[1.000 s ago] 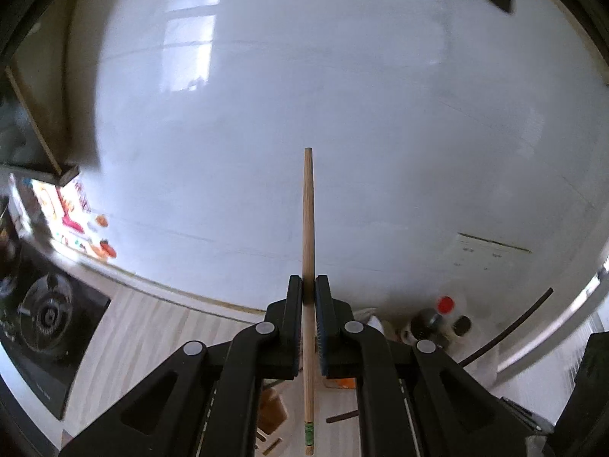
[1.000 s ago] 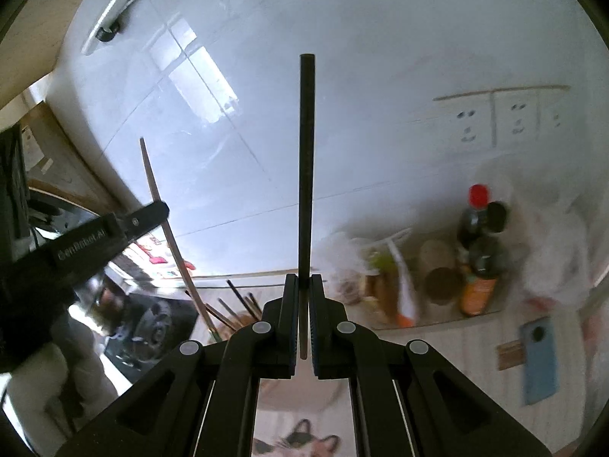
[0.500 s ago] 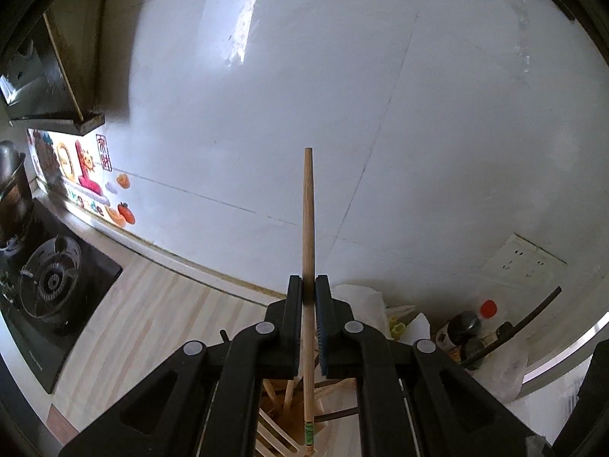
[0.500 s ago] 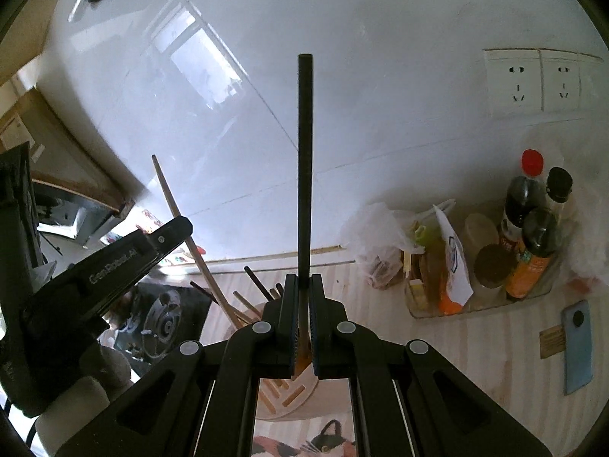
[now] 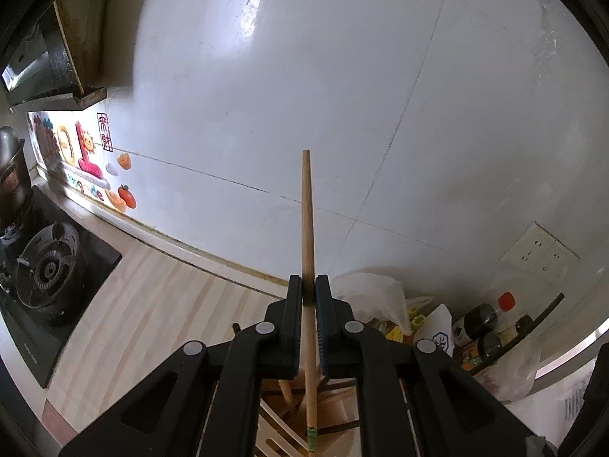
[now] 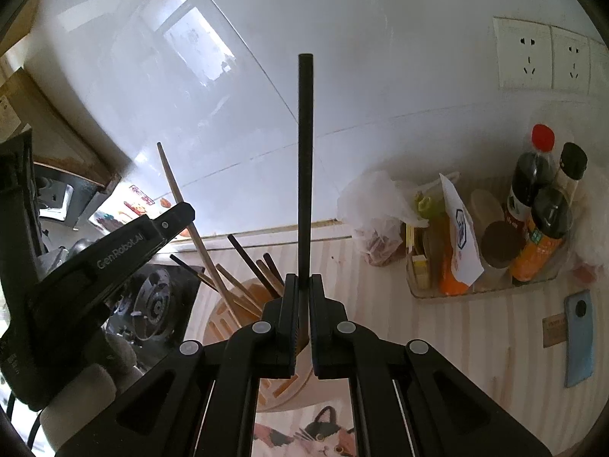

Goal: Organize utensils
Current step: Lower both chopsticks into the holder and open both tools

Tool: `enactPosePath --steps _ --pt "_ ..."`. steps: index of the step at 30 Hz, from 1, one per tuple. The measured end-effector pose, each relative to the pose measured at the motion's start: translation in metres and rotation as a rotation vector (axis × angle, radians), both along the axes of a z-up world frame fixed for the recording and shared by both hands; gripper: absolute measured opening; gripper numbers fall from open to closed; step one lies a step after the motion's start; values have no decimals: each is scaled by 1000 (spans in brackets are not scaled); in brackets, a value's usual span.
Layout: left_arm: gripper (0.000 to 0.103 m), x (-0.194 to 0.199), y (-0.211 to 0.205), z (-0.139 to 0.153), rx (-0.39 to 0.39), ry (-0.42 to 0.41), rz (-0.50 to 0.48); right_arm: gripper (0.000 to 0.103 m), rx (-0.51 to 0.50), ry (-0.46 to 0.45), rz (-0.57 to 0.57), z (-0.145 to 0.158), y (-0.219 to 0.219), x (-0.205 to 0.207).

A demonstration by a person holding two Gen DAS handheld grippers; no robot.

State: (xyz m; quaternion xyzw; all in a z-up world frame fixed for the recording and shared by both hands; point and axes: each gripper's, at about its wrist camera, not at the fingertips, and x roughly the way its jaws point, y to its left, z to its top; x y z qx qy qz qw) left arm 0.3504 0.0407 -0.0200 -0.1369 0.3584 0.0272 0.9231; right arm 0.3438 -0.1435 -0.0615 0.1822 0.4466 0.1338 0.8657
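My left gripper [image 5: 308, 285] is shut on a light wooden chopstick [image 5: 306, 221] that stands upright between its jaws, its lower end over a round wooden utensil holder [image 5: 335, 407]. My right gripper [image 6: 300, 285] is shut on a black chopstick [image 6: 305, 160], also upright. The holder [image 6: 224, 312] sits just below and left of my right gripper with several wooden and dark chopsticks [image 6: 247, 266] leaning in it. The left gripper [image 6: 114, 247] with its wooden chopstick [image 6: 179, 194] shows at the left of the right wrist view.
A clear tray [image 6: 487, 285] with sauce bottles [image 6: 533, 175], packets and a plastic bag [image 6: 373, 205] stands by the wall at right. A blue phone [image 6: 580, 335] lies on the counter. A gas stove [image 5: 45, 270] is at left. Wall sockets [image 6: 540, 57] are above the tray.
Both grippers have tilted down and lowered toward the counter with their chopsticks. The utensil holder and the counter now show more fully beneath them.
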Motion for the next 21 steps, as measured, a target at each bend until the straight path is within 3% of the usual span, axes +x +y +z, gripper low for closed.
enactPosePath --steps 12,21 --pt "4 6 -7 9 -14 -35 -33 6 -7 -6 -7 0 0 -2" --pt "7 -9 -11 -4 -51 53 -122 7 18 40 61 -5 0 0"
